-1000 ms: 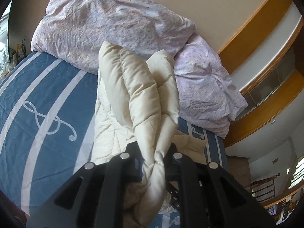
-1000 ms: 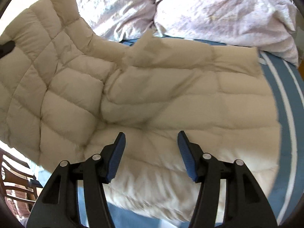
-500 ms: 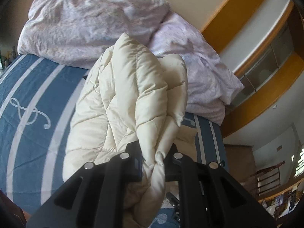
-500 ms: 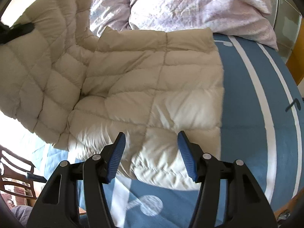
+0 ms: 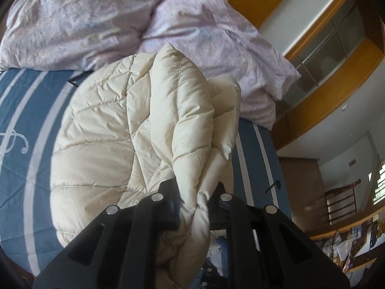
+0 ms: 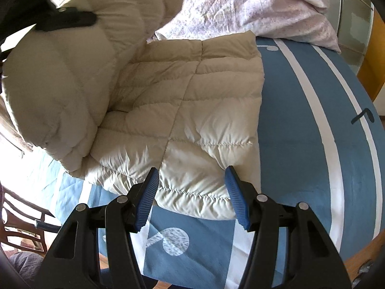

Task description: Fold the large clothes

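Cream quilted down jacket point(image 6: 192, 110) lies on my blue bedsheet point(image 6: 300, 125) with white stripes and music notes, lilac duvet point(image 6: 252, 2) at the far end. My left gripper point(image 5: 196, 207) is clamped on a raised fold; my right gripper point(image 6: 192, 192) hangs apart above the near hem. No readable writing.

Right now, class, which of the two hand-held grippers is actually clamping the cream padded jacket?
The left hand-held gripper: its black jaws pinch a bunched fold of the jacket. The right hand-held gripper, with blue pads, stands open above the flat part, holding nothing.
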Tool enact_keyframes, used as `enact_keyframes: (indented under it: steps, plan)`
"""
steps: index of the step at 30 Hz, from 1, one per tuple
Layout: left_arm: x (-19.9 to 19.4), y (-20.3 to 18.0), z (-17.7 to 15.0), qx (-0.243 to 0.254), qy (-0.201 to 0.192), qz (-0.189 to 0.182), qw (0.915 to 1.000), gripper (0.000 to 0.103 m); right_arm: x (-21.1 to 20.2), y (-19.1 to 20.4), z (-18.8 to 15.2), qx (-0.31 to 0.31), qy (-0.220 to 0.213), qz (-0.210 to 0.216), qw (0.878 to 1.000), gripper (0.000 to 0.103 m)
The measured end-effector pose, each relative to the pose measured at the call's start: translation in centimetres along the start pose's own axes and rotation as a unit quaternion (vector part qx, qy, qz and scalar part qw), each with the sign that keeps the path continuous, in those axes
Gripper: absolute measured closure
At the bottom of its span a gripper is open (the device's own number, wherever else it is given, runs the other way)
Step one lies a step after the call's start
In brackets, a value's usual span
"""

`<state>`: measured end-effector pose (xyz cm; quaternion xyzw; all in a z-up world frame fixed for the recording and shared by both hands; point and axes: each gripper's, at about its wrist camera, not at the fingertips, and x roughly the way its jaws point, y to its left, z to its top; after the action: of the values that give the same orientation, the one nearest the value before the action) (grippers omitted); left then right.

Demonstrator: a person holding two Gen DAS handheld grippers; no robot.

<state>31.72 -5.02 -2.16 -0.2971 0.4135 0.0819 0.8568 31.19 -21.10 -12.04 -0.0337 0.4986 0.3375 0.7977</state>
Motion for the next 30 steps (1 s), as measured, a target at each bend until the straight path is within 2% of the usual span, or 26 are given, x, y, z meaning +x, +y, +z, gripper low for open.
enact_keyframes:
  steps: [8,13,16,20,25,30]
  plan:
    - [2.8,-2.0,-1.5,0.016,0.046,-0.014,0.9987,0.084,-0.3,-0.4,-1.3,0.019,0.003,-0.003,1.0,0.044]
    - [2.9,-2.6,-1.6,0.014,0.061,-0.045,0.997,0.068,-0.3,-0.7,-1.7,0.03,0.004,-0.004,1.0,0.044]
    - [2.2,-2.5,-1.4,0.005,0.062,-0.077,0.9951,0.053,-0.3,-0.7,-1.9,0.032,0.004,-0.005,0.999,0.044]
    - [0.4,-2.7,-0.9,0.013,0.045,-0.092,0.9946,0.046,-0.2,-1.0,-2.0,0.038,0.005,-0.006,0.999,0.044]
    - [-0.9,-1.3,0.4,0.031,0.017,-0.061,0.9975,0.044,0.1,-1.7,-1.8,0.047,0.004,-0.002,0.999,0.044]
    - [-1.3,2.3,1.8,0.031,-0.001,0.007,0.9995,0.044,0.3,-2.0,-1.6,0.047,0.004,-0.001,0.999,0.044]
